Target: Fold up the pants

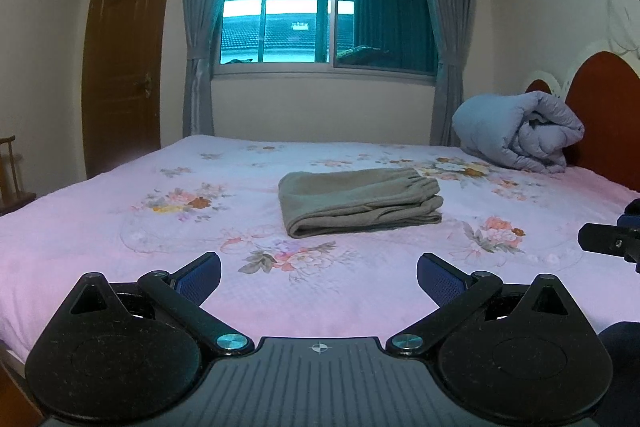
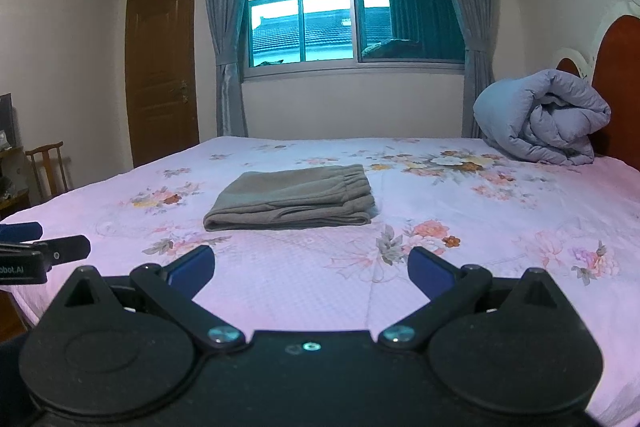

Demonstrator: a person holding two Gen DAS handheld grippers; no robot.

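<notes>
A pair of grey-brown pants (image 1: 360, 201) (image 2: 294, 201) lies folded in a compact stack in the middle of the pink flowered bed sheet (image 1: 120, 259) (image 2: 500, 267), elastic waistband toward the right. My left gripper (image 1: 319, 277) hovers open over the near side of the bed, well short of the pants, nothing between its blue pads. My right gripper (image 2: 311, 269) is likewise open and empty, also held back from the pants. Each gripper shows at the edge of the other's view.
A rolled blue-grey quilt (image 1: 520, 131) (image 2: 544, 115) sits at the far right by the red headboard (image 1: 604, 115). A curtained window (image 1: 328, 3) and a brown door (image 1: 124, 51) lie beyond the bed. A wooden chair (image 2: 48, 167) stands at the left.
</notes>
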